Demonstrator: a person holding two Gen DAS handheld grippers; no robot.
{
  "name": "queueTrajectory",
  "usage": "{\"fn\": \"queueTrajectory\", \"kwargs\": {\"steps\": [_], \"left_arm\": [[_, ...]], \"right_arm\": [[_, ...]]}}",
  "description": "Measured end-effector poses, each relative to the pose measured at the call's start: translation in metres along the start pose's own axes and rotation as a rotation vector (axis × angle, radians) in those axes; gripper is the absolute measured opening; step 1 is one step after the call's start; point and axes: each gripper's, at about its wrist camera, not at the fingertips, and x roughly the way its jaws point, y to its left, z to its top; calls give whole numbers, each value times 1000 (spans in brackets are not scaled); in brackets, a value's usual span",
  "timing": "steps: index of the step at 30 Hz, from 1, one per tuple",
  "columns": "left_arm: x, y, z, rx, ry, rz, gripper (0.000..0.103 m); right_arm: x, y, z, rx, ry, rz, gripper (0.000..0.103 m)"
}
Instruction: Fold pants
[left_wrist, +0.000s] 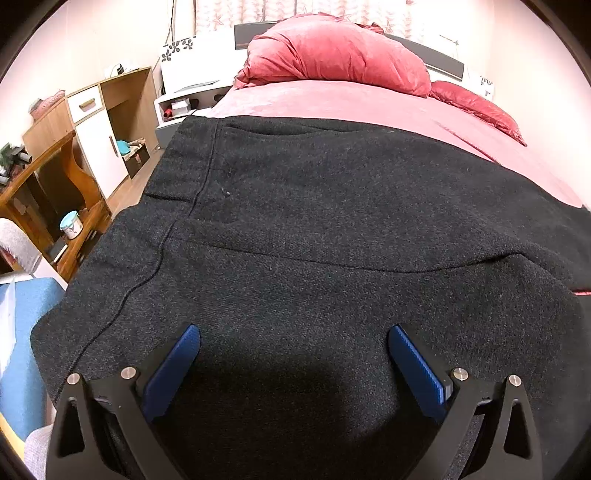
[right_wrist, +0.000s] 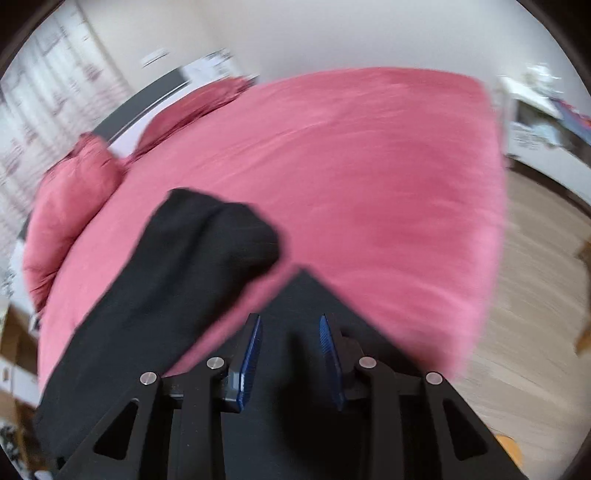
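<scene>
Dark charcoal pants (left_wrist: 314, 221) lie spread flat on the pink bed sheet (left_wrist: 332, 99), waistband toward the left edge of the bed. My left gripper (left_wrist: 294, 338) hovers just over the near part of the fabric, jaws wide open, and its blue pads (left_wrist: 186, 347) have nothing between them. In the blurred right wrist view, one black pant leg (right_wrist: 177, 266) runs across the pink sheet (right_wrist: 369, 177). A pointed corner of black cloth (right_wrist: 303, 291) shows past my right gripper (right_wrist: 291, 334). Its blue pads (right_wrist: 253, 343) stand apart and I see no pressing on the cloth.
A heaped red duvet (left_wrist: 332, 51) and a red pillow (left_wrist: 476, 107) lie at the head of the bed. Wooden shelves and a desk (left_wrist: 66, 173) stand left of the bed, and a blue cushion (left_wrist: 22, 343) is close by. Wood floor (right_wrist: 539, 295) and a white cabinet (right_wrist: 532, 125) lie beyond the bed's far side.
</scene>
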Motion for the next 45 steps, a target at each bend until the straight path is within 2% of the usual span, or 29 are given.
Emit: {"fn": "queueTrajectory", "kwargs": {"steps": [1, 3, 6, 10, 11, 12, 14, 17, 18, 20, 21, 23, 25, 26, 27, 31, 33, 35, 37, 40, 41, 43, 45], "left_arm": [[0, 0, -1, -1, -4, 0, 103], [-1, 1, -3, -2, -8, -3, 103], [-1, 2, -4, -7, -11, -11, 103], [-2, 6, -7, -11, -18, -20, 103], [-3, 6, -7, -10, -18, -20, 103], [-3, 6, -6, -10, -18, -20, 103], [-3, 6, -7, -10, -16, -21, 103], [-3, 7, -7, -11, -17, -24, 103], [-3, 8, -6, -10, -17, -25, 103], [-4, 9, -7, -10, -20, -25, 103], [-4, 9, -8, -10, -22, -26, 103], [-5, 9, -7, -10, -22, -27, 103], [-5, 10, -7, -8, -19, -26, 103], [-5, 10, -7, -6, -19, -25, 103], [-5, 10, -7, -5, -18, -24, 103], [-5, 9, -7, -4, -19, -24, 103], [-5, 8, -7, -3, -19, -23, 103], [-5, 7, -6, -2, -19, -20, 103], [-5, 6, -5, 0, -17, -17, 103], [-5, 6, -5, 1, -17, -16, 103], [-5, 6, -5, 0, -18, -17, 103], [-6, 5, -5, -1, -20, -18, 103], [-6, 6, -6, -3, -21, -22, 103]], "right_arm": [[17, 8, 8, 22, 31, 56, 33], [38, 16, 17, 97, 64, 101, 34], [80, -1, 33, 346, 131, 153, 36], [112, -22, 35, 650, 104, 297, 40], [117, -23, 38, 693, 98, 325, 32], [117, -20, 43, 715, 82, 362, 12], [101, 4, 69, 613, 28, 396, 11], [33, 58, 105, 268, -177, 414, 9], [4, 78, 108, 112, -260, 391, 9], [-12, 88, 103, -11, -304, 292, 9], [-6, 83, 99, -28, -270, 227, 9], [35, 50, 86, 47, -104, 103, 10], [69, 22, 68, 124, 41, 37, 14], [82, 10, 56, 166, 92, 7, 14], [89, 1, 46, 201, 116, 13, 14], [88, -7, 33, 304, 92, 72, 13], [84, -2, 47, 339, 105, 99, 12], [66, 20, 72, 341, 49, 206, 12], [36, 66, 102, 205, -43, 299, 12], [-9, 112, 117, -5, -177, 375, 12], [-15, 113, 115, -28, -197, 366, 12], [-7, 98, 105, -30, -200, 294, 12], [27, 66, 92, 67, -105, 189, 13]]}}
